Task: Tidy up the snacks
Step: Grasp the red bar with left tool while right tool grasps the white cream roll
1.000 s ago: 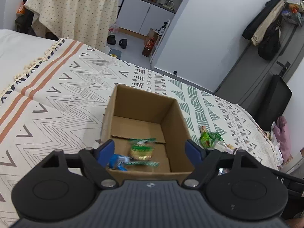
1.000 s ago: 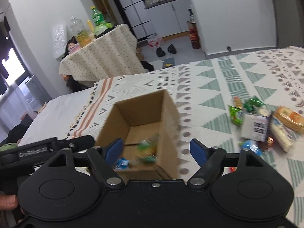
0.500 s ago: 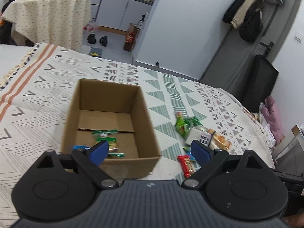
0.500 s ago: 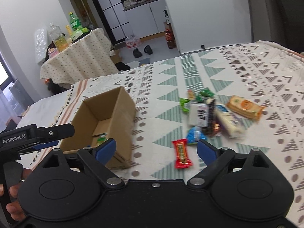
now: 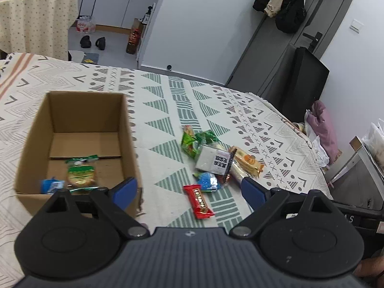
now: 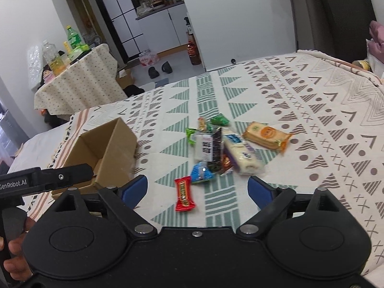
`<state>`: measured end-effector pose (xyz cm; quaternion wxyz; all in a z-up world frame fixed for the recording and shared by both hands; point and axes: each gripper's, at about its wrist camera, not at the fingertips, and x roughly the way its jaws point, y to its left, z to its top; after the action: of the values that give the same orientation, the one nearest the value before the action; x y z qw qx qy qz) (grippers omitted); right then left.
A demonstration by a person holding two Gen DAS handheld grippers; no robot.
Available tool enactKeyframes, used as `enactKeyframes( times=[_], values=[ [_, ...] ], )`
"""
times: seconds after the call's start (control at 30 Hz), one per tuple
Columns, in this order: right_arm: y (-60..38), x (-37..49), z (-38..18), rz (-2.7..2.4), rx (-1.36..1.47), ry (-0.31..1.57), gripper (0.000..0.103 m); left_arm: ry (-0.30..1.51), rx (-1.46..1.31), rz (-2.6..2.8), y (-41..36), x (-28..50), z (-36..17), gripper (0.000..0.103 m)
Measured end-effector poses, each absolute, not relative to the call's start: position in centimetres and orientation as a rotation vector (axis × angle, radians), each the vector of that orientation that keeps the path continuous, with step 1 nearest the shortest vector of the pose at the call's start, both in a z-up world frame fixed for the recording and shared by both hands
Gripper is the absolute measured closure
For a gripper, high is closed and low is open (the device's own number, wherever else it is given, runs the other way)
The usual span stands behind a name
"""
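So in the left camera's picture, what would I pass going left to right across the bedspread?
Cardboard box → red snack bar → white packet with black print → orange biscuit pack.

Both the left gripper (image 5: 189, 189) and the right gripper (image 6: 197, 188) are held level with jaws spread wide, nothing clasped between them.

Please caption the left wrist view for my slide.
Open left hand-held gripper above red snack bar, beside cardboard box.
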<state>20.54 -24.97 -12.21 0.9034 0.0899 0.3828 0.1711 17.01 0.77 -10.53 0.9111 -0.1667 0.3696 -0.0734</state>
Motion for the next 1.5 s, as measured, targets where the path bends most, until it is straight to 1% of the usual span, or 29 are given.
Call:
enactKeyframes(
  times=[0.2,0.27,0.37,0.57,0.67,0.73,1.03,1.17,1.23,1.47,1.5],
  values=[
    [-26.0,21.5,-12.4,0.337,0.147,0.794,0.015,0.777,-0.340,-0.179,-1.3,18.6,-12.1,0.011],
    [-26.3,22.0,-12.7,0.327,0.151,0.799,0.018,0.785,-0.334,-0.180,-2.0,19.1,-12.6,0.013],
    [-26.7,22.8,-13.4,0.315,0.159,0.809,0.019,0.809,-0.324,-0.181,-2.7,19.9,-13.5,0.013],
    [-27.3,24.3,-14.9,0.312,0.173,0.840,0.021,0.847,-0.308,-0.199,-4.0,21.3,-14.9,0.020],
    [-27.7,25.2,-15.6,0.309,0.179,0.859,0.024,0.875,-0.312,-0.187,-4.4,22.2,-15.8,0.025],
    [-27.9,25.9,-16.1,0.306,0.184,0.871,0.025,0.898,-0.318,-0.176,-4.6,22.9,-16.6,0.031],
    [-28.1,28.0,-18.6,0.328,0.202,0.917,0.025,0.992,-0.351,-0.130,-5.2,25.2,-19.4,0.049],
    [-27.8,29.2,-19.4,0.336,0.207,0.927,0.025,1.016,-0.355,-0.122,-5.5,25.8,-20.4,0.053],
    [-27.6,29.8,-19.7,0.341,0.208,0.930,0.025,1.029,-0.359,-0.128,-5.7,26.1,-20.8,0.057],
    [-26.9,31.7,-20.4,0.344,0.189,0.915,0.025,1.032,-0.356,-0.134,-6.3,26.3,-21.7,0.059],
    [-26.7,31.9,-20.7,0.337,0.179,0.915,0.025,1.031,-0.352,-0.127,-6.4,26.3,-21.8,0.063]
  ],
)
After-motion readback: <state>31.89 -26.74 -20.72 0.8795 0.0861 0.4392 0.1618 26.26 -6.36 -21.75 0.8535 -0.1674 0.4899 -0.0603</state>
